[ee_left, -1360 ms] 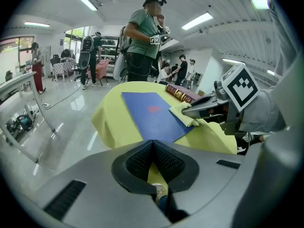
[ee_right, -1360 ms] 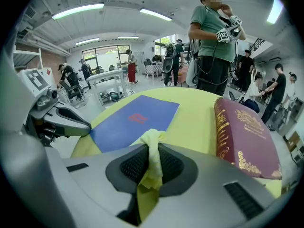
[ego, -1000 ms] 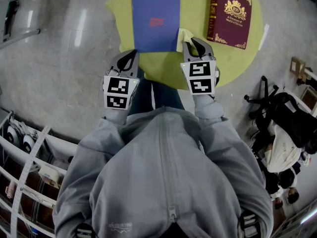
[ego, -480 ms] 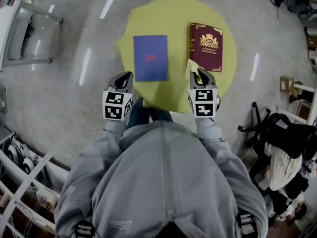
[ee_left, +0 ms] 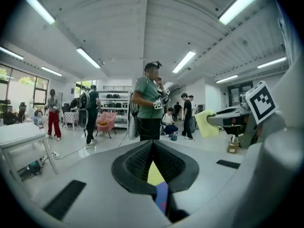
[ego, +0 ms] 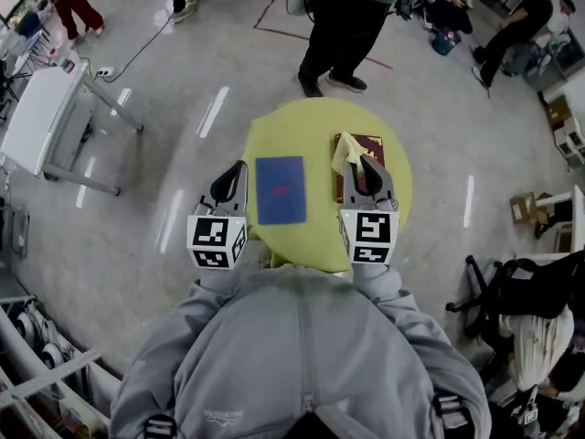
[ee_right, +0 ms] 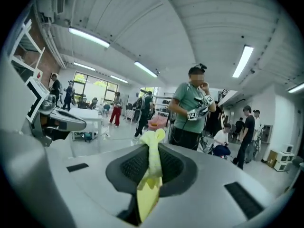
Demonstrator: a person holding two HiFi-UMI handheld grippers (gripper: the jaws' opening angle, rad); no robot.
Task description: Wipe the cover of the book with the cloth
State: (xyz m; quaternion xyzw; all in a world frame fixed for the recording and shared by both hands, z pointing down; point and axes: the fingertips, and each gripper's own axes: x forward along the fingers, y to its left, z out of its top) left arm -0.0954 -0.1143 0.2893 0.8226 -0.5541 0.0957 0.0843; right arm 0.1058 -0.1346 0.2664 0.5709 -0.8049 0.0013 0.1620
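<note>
Right hand-held gripper (ego: 366, 165) clamped on pale yellow cloth (ego: 344, 150), held over maroon hardcover book (ego: 370, 143) lying on round yellow worktop (ego: 302, 126), left hand-held gripper (ego: 232, 176) jaws together, empty, just left of flat blue book (ego: 281, 188).

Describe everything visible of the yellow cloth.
The cloth is pale yellow, soft-looking fabric, bunched into a narrow strip. The right gripper is shut on it: its fingers pinch the middle, a crumpled tuft sticks out past the tips and a smoother fold hangs nearer the camera. In the head view it shows over the dark red book on the round table; whether it touches the book cannot be told.
</note>
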